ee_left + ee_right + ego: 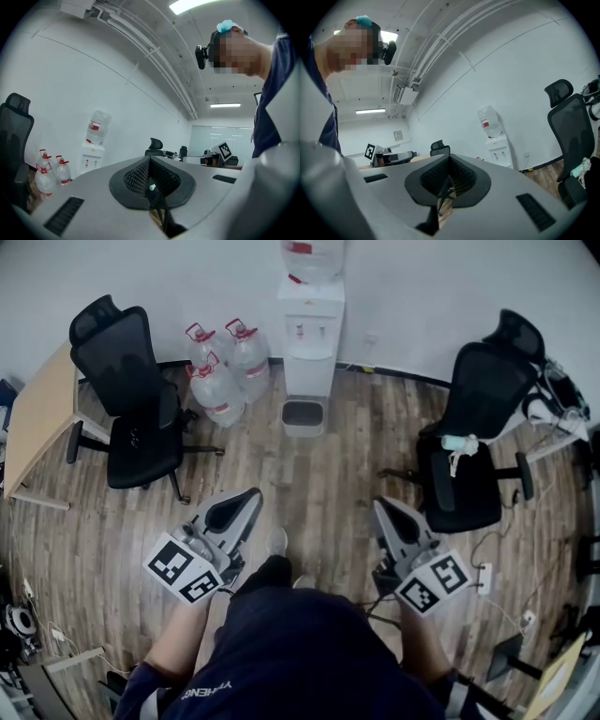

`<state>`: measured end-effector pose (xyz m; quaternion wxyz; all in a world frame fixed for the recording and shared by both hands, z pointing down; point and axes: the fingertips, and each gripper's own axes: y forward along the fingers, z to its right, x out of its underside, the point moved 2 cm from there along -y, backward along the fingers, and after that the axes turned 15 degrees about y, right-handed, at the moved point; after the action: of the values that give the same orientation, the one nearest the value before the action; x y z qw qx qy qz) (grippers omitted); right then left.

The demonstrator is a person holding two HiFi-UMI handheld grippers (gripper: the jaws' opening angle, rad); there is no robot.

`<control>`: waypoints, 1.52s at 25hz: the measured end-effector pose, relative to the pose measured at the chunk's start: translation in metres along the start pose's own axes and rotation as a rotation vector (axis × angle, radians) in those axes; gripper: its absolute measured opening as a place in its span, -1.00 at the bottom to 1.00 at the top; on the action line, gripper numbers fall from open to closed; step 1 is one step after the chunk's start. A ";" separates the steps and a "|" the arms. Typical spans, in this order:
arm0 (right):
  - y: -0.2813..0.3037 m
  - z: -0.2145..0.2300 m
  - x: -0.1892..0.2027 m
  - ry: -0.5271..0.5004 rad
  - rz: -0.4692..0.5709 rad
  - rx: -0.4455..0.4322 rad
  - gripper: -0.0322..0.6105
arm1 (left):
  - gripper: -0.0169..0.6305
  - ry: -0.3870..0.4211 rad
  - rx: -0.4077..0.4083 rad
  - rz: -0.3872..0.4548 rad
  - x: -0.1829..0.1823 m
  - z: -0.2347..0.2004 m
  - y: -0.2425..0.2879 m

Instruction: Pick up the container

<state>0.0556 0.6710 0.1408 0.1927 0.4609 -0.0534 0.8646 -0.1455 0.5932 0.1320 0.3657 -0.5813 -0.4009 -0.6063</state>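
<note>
Grey container [304, 416] well beyond left gripper [244, 502]

Left gripper [236, 510] and right gripper [392, 519] are both held low by the waist, pointing forward, jaws pressed together and empty, forearms bent.

Head view down, gripper views up

No legible text, upside-down print [207, 693] on dark shirt [300, 643] unreadable, red bottle labels [217, 410] blurred
</note>
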 end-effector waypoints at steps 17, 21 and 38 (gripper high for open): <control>0.148 0.111 -0.025 0.064 -0.051 0.112 -0.87 | -0.90 -0.058 0.043 -0.024 0.052 -0.171 0.121; 0.240 0.135 -0.049 0.051 -0.092 0.125 -0.87 | -0.90 -0.040 0.068 -0.068 0.064 -0.250 0.164; 0.482 0.241 -0.091 0.077 -0.220 0.201 -0.87 | -0.90 -0.142 0.144 -0.169 0.122 -0.460 0.302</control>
<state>0.1041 0.1371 0.2444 0.2413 0.4474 0.0916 0.8563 -0.0675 0.0524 0.2713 0.3248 -0.5591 -0.5160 -0.5619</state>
